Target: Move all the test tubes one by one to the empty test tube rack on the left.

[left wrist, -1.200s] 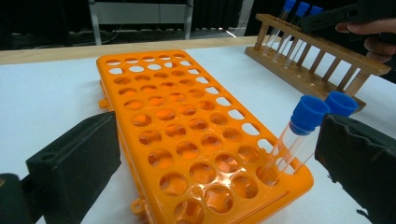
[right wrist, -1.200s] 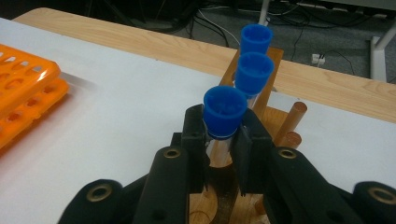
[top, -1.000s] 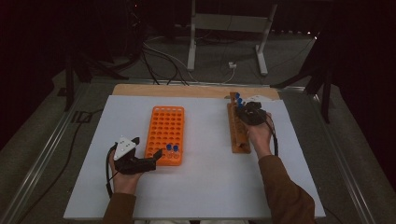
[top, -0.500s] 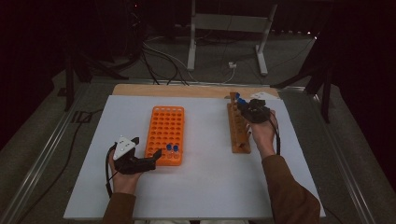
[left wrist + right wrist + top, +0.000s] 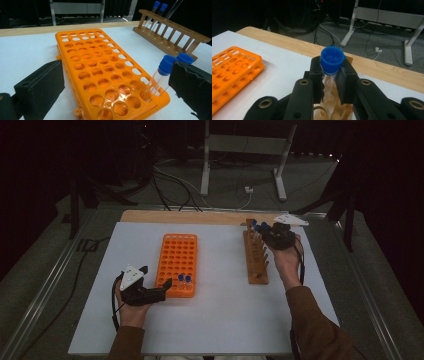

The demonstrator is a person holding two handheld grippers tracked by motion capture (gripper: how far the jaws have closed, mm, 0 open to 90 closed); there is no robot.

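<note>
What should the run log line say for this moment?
right claw: shut on blue-capped tube above wooden rack | left claw: open by orange rack | two tubes in orange rack

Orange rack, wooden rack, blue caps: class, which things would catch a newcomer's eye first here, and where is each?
The bright orange rack lies left of centre on the white table, with two blue-capped tubes at its near right corner beside the open left tool. At the wooden rack to the right, the right tool is shut on a blue-capped tube, just above the wood.
</note>
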